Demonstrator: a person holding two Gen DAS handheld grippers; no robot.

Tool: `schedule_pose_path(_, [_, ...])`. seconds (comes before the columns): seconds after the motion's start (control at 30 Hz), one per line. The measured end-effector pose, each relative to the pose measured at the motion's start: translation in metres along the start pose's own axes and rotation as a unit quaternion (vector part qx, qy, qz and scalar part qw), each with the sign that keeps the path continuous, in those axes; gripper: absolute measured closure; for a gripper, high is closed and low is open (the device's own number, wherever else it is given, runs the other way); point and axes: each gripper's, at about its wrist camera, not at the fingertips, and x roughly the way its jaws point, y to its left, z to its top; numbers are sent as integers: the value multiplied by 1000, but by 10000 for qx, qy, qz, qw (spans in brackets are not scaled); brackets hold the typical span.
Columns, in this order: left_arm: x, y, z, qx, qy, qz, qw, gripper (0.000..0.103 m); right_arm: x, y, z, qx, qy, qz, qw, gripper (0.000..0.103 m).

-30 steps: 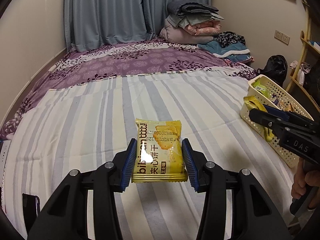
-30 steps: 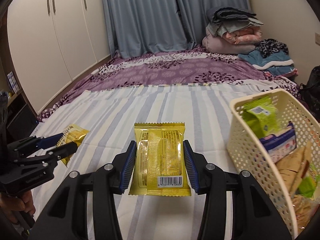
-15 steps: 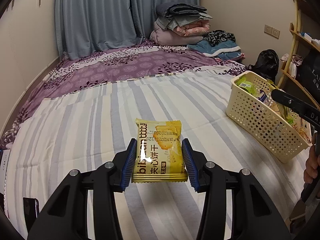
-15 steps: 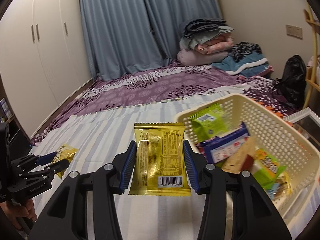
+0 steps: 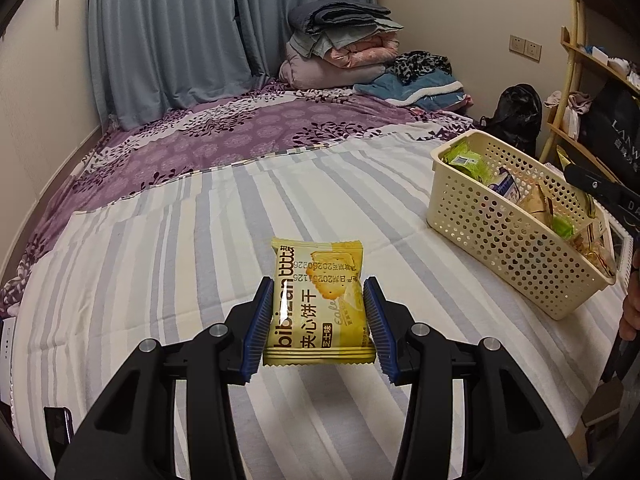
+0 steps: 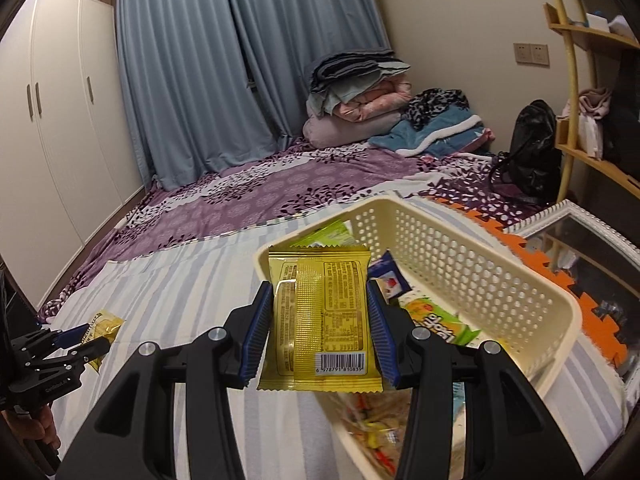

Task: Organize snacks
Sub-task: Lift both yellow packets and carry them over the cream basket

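**Two packets in hand, right one over the basket**

Nearest: right gripper point(image 6: 320, 344) pinches a yellow packet point(image 6: 320, 316) by its side edges, barcode side up, hanging flat over the near end of the cream basket point(image 6: 452, 248). Left gripper point(image 5: 318, 330) is clamped the same way on a second yellow packet point(image 5: 318, 300), printed face up, above the striped sheet point(image 5: 160, 248), basket point(image 5: 520, 236) off to its right and well apart.

Step in hand, my read: drop the right packet in. To do it well:
- Get the whole packet inside the rim before letting go; its near end looks about level with the near wall, so push forward a bit.
- Lower before release. It's light and flat, likely to flutter or land on the rim.
- Aim for the gap beside the green bag point(image 6: 440, 322); the basket looks well filled.
- Open both jaws cleanly so the crimped edge doesn't snag on a blue pad point(image 6: 380, 336).
- Keep the left one clear until the right backs out.

Count: 2 grippers, 2 yellow packets held, 1 basket. None loose on the sheet that I can see. Basket holds several snacks, at least two green bags and one blue; rest is too jumbled to count.

Far end: purple bedspread point(image 5: 240, 136), one pile of folded blankets point(image 5: 344, 48), curtains point(image 5: 168, 32).
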Motion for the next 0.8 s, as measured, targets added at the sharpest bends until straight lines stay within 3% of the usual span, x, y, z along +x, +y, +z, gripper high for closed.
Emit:
schedule_pose_path(0.53, [8,-23,4,171,82,-187,9996,56,-3,-42,-5,313,12,-330,9990,56])
schedule_pose_path(0.8, [10,-37,9,283,86,-274,9992,56,7,-56,-12,445,272,-383,9979,55])
